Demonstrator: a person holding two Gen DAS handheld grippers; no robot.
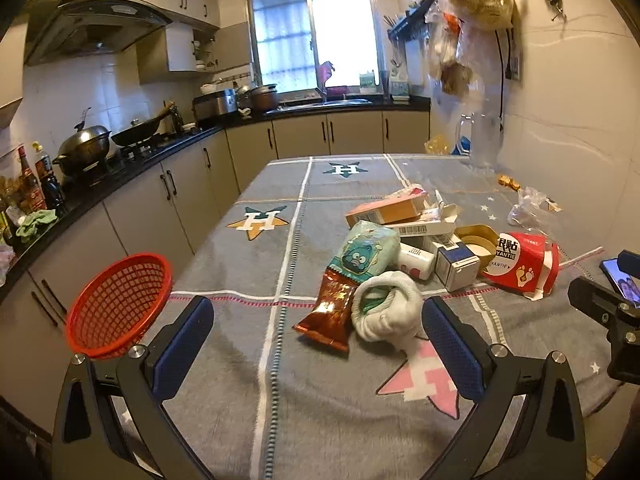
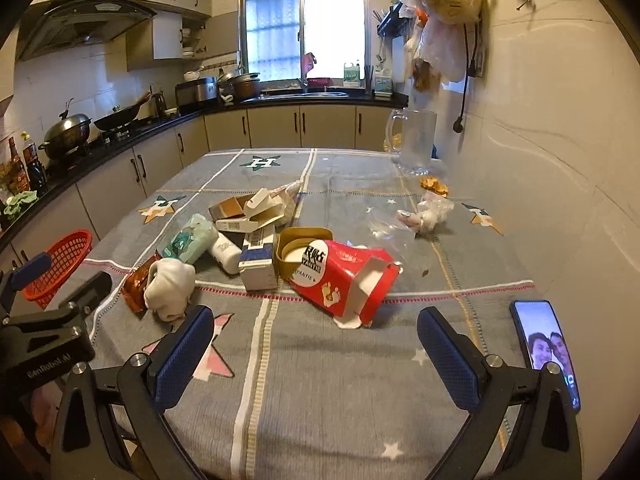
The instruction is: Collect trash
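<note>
phone (image 1: 622,280) half hidden behind right claw body at right edge, white bottle (image 1: 416,262) mostly buried under teal pouch (image 1: 366,252) and boxes, print on far boxes too small to read, hanging bags (image 2: 440,4) cut off at top edge, blurred

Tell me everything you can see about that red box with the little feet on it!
The red box is cardboard, lying on its side on the grey tablecloth, at the right end of the trash pile. It has a white label with dark writing and little pale footprints printed on it. One end is torn open, with white flaps sticking out. It looks crumpled. A gold-coloured ring rests against its far end. Neither gripper touches it.
</note>
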